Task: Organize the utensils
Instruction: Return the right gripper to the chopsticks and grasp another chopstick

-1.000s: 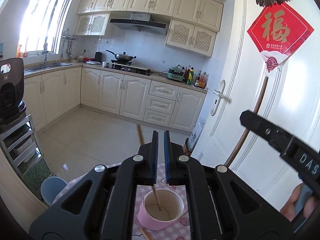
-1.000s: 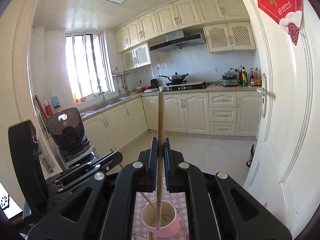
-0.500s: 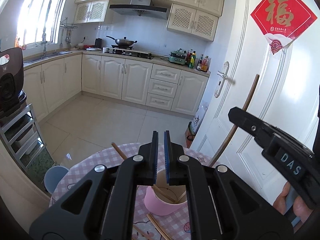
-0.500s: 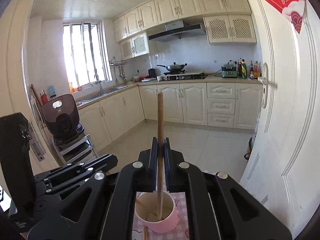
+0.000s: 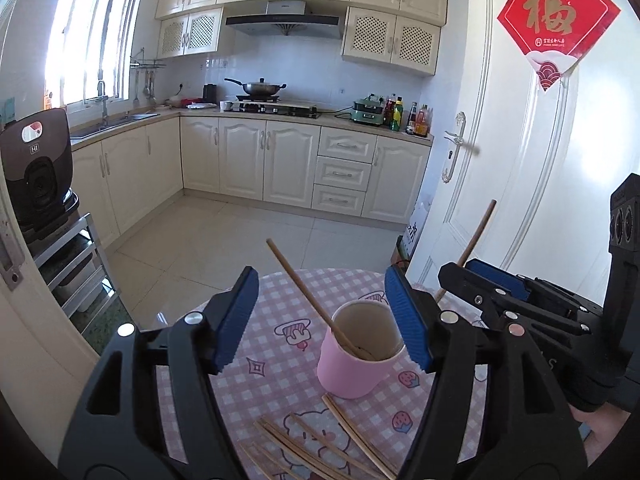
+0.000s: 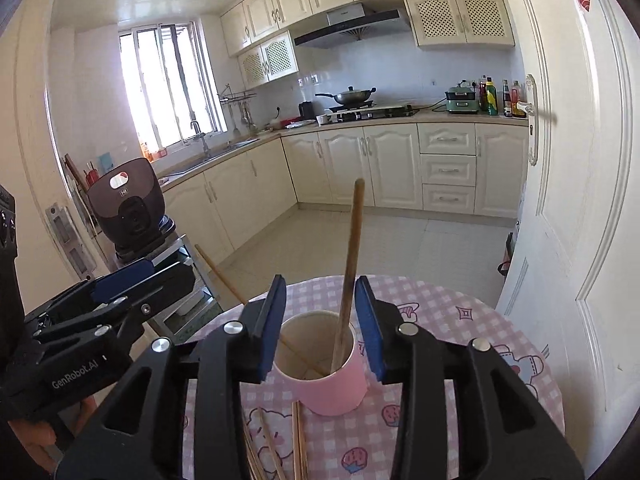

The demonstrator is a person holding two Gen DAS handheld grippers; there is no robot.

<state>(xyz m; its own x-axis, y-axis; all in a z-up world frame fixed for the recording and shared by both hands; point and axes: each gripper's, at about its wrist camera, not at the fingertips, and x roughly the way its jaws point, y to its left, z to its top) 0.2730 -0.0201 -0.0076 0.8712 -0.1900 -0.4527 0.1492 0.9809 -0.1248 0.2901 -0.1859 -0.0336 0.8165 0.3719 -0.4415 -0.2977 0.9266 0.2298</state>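
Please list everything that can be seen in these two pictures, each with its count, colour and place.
cup: one, pink, on the table, between the jaws of both grippers.
chopsticks in cup: two, wooden, leaning apart.
loose chopsticks: several, wooden, flat on the cloth in front of the cup.
tablecloth: one, pink checked with cartoon prints, on the round table.
wok: one, grey, on the stove.
bottles: several, mixed colours, on the counter by the door.
door hanging: one, red and gold.
appliance: one, dark brown, on a metal rack.
left gripper: black, blue pads, just opened, empty.
right gripper: black, blue pads, just opened, clear of its chopstick.
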